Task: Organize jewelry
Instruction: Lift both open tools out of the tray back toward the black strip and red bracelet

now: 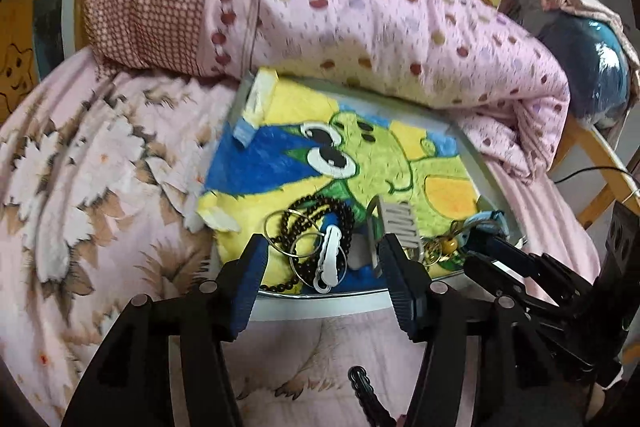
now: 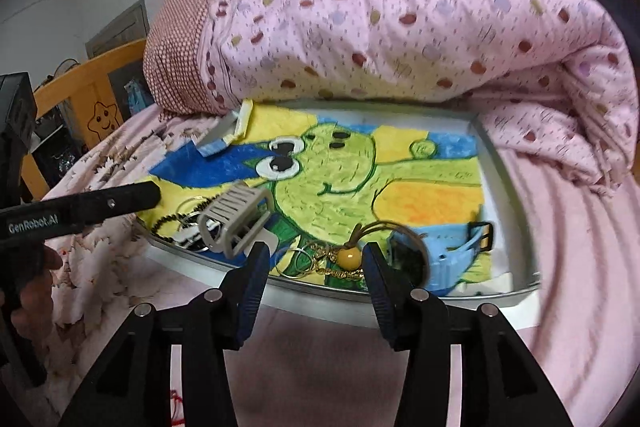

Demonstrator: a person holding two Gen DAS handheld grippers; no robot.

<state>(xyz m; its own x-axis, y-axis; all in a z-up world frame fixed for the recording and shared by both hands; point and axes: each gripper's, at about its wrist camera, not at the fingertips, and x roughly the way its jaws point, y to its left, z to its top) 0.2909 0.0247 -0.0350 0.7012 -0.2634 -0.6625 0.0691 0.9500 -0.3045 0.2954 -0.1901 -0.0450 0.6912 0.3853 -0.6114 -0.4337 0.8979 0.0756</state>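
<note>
Pink floral bedding (image 1: 100,167) carries a metal tray (image 2: 492,155) lined with a frog-print cloth (image 2: 360,171). Left gripper (image 1: 320,267) gapes wide around a white clip (image 1: 329,253), wire rings and black bead necklace (image 1: 320,215). Right gripper (image 2: 314,267) spreads wide around a yellow-bead gold chain (image 2: 346,259), beside a blue watch (image 2: 452,259).

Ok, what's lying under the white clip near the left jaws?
The white clip lies on thin metal hoops and a black bead string, all on the frog cloth. Anything directly beneath the clip is hidden.
</note>
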